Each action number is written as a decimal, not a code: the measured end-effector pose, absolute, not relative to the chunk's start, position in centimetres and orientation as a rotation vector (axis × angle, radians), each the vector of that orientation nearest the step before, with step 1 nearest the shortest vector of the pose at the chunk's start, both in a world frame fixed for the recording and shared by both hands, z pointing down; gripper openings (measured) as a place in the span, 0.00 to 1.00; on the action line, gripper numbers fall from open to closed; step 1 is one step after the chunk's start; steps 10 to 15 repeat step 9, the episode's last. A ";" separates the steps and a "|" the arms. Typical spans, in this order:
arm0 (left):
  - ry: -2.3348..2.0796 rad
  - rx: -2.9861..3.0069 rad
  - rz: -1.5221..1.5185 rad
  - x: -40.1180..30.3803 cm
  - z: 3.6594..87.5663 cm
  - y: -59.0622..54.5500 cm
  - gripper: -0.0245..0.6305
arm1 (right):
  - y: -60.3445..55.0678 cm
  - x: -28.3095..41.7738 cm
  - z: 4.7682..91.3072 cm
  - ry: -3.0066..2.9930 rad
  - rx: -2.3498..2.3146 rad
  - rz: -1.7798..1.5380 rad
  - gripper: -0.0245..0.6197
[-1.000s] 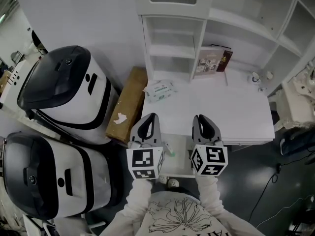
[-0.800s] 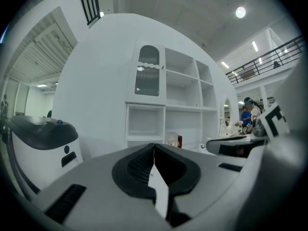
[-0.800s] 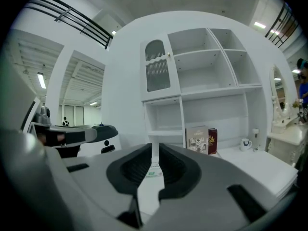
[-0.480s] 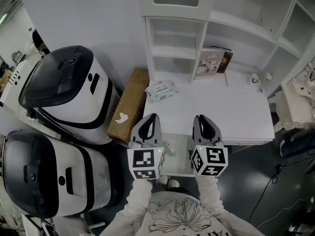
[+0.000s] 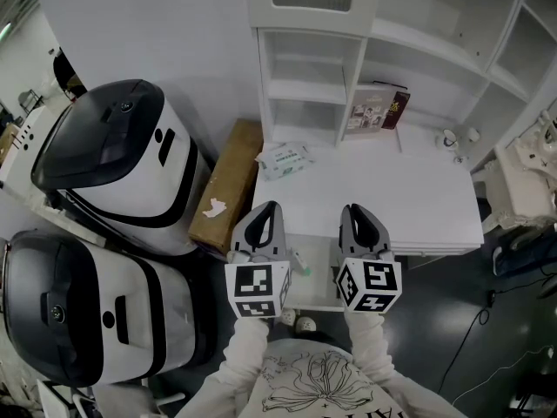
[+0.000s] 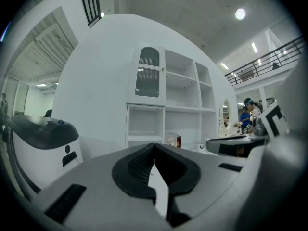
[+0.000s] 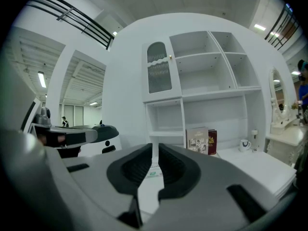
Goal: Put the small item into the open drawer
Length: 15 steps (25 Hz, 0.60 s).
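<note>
Under the front edge of the white desk [image 5: 418,198] a shallow white drawer [image 5: 315,299] stands pulled out. A small white and green item [image 5: 298,263] lies in it, between my two grippers. My left gripper [image 5: 266,209] and my right gripper [image 5: 356,211] are held side by side over the drawer, pointing at the desk. Both are shut with nothing between the pads. In the left gripper view the left gripper [image 6: 154,147] shows its black pads together. The right gripper [image 7: 155,150] looks the same in its own view.
A tissue pack [image 5: 284,159] lies at the desk's back left, books [image 5: 379,107] lean in the shelf unit [image 5: 309,77], small mugs [image 5: 454,138] stand far right. A cardboard box [image 5: 224,185] and two large white and black machines [image 5: 113,155] [image 5: 78,312] stand to the left.
</note>
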State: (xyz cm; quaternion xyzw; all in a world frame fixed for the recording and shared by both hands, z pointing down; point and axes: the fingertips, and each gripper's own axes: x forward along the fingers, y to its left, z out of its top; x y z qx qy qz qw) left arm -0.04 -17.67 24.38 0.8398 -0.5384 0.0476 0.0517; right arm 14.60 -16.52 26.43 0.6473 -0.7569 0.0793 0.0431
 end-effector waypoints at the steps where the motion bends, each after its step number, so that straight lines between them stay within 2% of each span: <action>1: -1.637 2.555 0.145 -0.1 24.4 -17.7 0.05 | -16.5 14.6 26.4 -2.313 1.980 0.244 0.10; 15: -1.641 2.560 0.142 -0.3 24.2 -17.5 0.05 | -16.4 14.6 26.5 -2.307 1.980 0.239 0.10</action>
